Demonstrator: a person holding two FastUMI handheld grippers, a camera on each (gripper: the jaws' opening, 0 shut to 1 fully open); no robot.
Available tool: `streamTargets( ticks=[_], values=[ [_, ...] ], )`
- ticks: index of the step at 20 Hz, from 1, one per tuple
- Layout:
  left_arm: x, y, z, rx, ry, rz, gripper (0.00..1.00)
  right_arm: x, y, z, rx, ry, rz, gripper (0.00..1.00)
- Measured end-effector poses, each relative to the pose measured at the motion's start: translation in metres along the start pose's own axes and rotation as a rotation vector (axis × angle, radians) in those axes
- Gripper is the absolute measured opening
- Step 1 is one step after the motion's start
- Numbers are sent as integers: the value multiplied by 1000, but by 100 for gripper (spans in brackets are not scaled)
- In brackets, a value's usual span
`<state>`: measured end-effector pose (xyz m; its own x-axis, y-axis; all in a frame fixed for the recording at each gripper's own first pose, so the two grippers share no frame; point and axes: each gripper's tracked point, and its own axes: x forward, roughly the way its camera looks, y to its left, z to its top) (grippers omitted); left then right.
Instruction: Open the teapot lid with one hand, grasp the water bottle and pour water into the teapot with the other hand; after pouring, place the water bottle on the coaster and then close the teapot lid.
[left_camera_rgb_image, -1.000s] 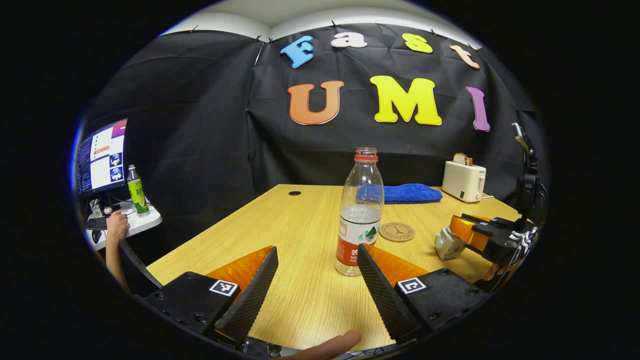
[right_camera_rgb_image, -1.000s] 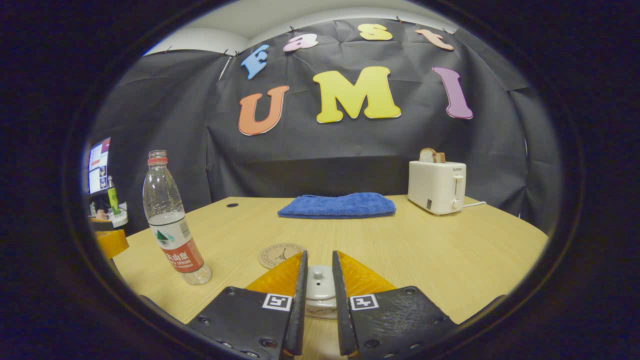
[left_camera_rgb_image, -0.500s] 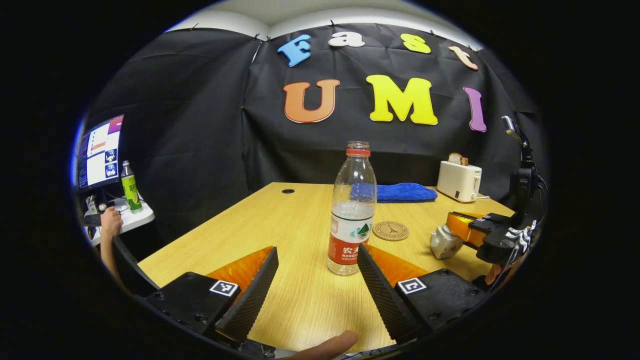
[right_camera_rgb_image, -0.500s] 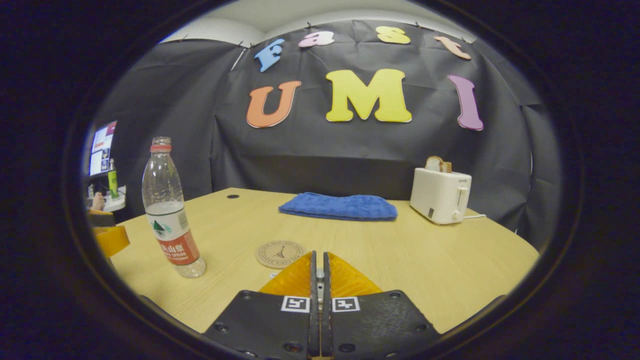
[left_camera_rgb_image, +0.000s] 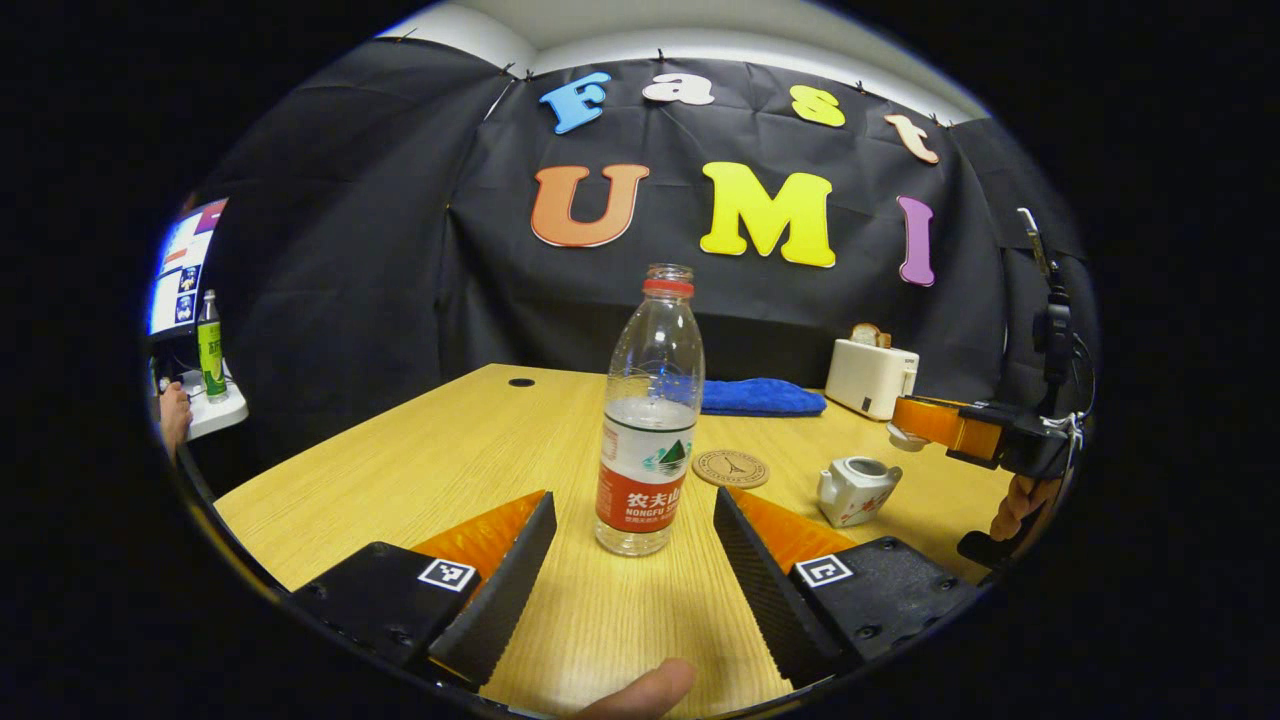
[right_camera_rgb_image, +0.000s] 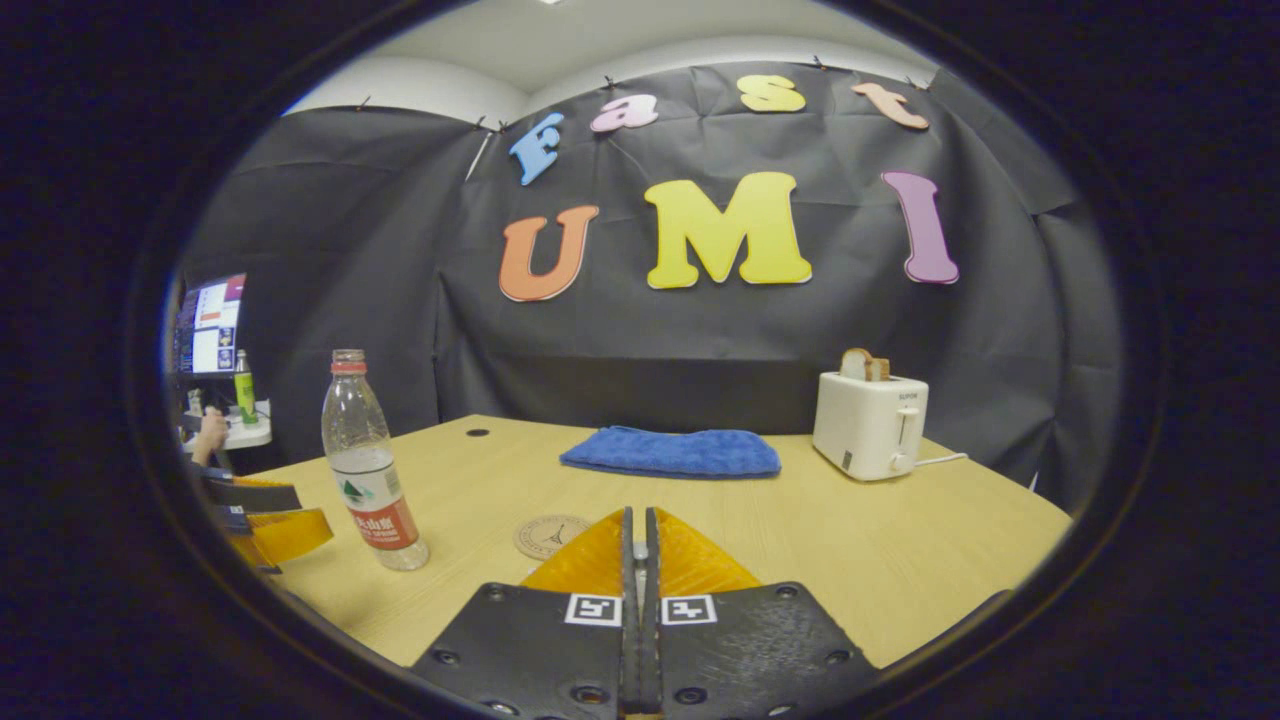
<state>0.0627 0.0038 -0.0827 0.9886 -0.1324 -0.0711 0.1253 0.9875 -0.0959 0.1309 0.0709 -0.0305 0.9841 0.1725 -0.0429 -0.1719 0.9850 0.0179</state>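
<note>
A wooden table (right_camera_rgb_image: 900, 540) stands before black cloth walls (right_camera_rgb_image: 330, 250), perhaps under a white ceiling (right_camera_rgb_image: 560, 40).

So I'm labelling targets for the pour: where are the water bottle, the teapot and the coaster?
water bottle (left_camera_rgb_image: 640, 470): left gripper view, on its label.
teapot (left_camera_rgb_image: 856, 492): left gripper view, on its body below the open mouth.
coaster (left_camera_rgb_image: 730, 468): left gripper view, on its top face.

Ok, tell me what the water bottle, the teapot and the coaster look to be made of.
Water bottle: clear thin plastic; the towel behind shows through, printed wrap label. Teapot: looks like glazed white ceramic, smooth with a soft sheen. Coaster: flat tan disc with dark printed rings, probably cork or wood; too small to tell.
</note>
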Motion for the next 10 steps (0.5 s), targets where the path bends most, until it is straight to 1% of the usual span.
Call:
streamTargets(
  ticks=[3,6,8,10],
  values=[
    [12,3,2,57,-3,29,100,-11,-3,0,28,7,33,0],
    [31,-7,10,46,-14,6,100,-18,-10,-1,-12,-4,21,0],
    [44,-9,12,48,-10,-11,99,-21,-12,-2,-4,-9,26,0],
    [54,-6,12,42,-8,-8,100,-24,-12,-5,8,-10,32,0]
  ],
)
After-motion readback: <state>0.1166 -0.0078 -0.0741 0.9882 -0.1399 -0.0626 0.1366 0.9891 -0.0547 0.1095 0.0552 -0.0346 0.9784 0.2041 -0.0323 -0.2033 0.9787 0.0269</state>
